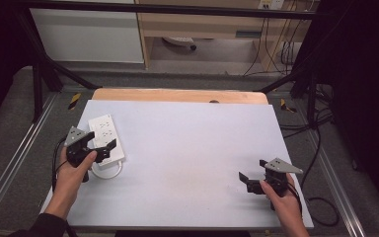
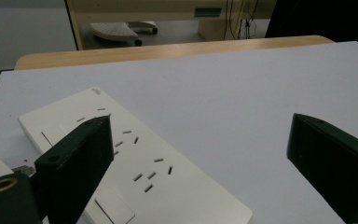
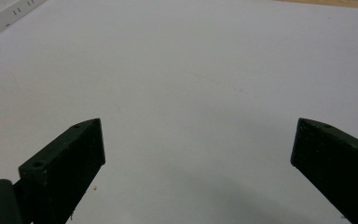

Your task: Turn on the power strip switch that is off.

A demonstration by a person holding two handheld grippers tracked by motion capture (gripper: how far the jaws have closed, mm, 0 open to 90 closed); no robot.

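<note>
Two grippers are seen over a pale surface (image 1: 187, 148). At the left, a white power strip (image 1: 107, 138) is laid near the surface's left edge, with its coiled white cable (image 1: 109, 172) tucked at its near end. The left gripper (image 1: 98, 150) is held over the strip's near half with its jaws spread wide; in the left gripper view one jaw is seen above the socket face while the other stands out over bare surface, and nothing is pinched. A slip is judged likely if the jaws are closed as they stand, since the strip could be caught by one edge only, twisted, or pushed toward the nearby left edge; the coiled cable could also be snagged. Wide open room is left across the middle. At the right, the right gripper (image 1: 249, 178) is held low near the front corner, jaws likewise spread and empty, with the right edge close by.
</note>
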